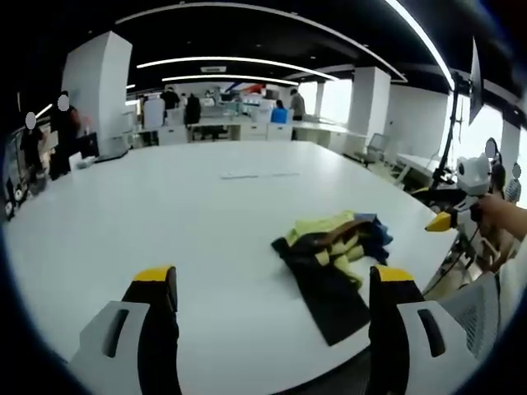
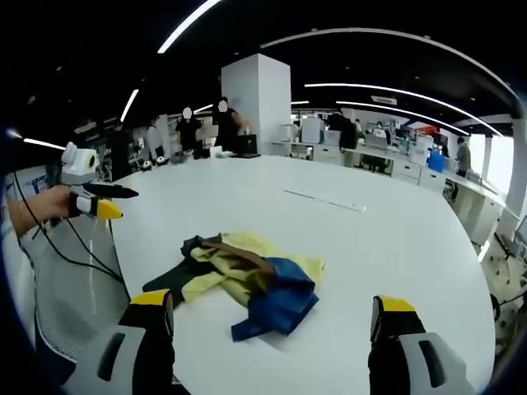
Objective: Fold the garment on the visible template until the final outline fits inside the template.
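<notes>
While the crumpled yellow, black and blue fabric garment lies bunched near the edge of the wide white round bench, both tools hover clear of it: the left hand-held gripper and the right hand-held gripper each stand wide apart, holding nothing. No template outline can be made out under the cloth, so a fold could land outside it. Pinching several tangled layers together, or dragging the heap toward the near edge, could drop part of it off the bench.
</notes>
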`<action>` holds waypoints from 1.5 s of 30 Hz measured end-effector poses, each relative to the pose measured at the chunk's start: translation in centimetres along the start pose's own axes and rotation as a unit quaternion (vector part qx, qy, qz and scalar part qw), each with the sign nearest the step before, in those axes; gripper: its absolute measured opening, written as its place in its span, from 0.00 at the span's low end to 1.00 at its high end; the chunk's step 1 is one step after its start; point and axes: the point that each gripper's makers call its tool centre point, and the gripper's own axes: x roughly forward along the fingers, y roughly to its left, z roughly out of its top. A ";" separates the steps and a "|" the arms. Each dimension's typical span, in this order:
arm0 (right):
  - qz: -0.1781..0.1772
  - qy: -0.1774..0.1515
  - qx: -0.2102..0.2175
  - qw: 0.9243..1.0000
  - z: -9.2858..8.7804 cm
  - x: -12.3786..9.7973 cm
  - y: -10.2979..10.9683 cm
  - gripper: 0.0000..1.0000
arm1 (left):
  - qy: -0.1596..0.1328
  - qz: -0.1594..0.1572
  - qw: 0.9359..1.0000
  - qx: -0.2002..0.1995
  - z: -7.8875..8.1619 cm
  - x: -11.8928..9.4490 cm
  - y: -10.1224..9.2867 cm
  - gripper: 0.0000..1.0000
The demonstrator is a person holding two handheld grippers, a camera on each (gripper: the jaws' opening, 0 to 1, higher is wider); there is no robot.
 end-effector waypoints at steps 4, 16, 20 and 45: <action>0.000 0.002 -0.001 1.000 -0.1 0.0 0.0 0.99 | 0.001 0.000 1.000 -0.001 -0.1 0.0 0.0 0.93; 0.004 -0.007 -0.002 1.000 0.6 0.1 0.1 0.99 | -0.001 -0.006 1.000 0.000 0.1 0.3 -0.1 0.90; 0.006 -0.014 0.005 1.000 0.8 0.4 -0.3 0.96 | -0.003 -0.020 1.000 -0.005 0.2 1.0 -0.7 0.88; 0.034 0.008 0.006 0.999 0.1 5.4 -2.3 0.66 | -0.005 -0.068 0.997 0.038 1.0 6.7 -1.0 0.68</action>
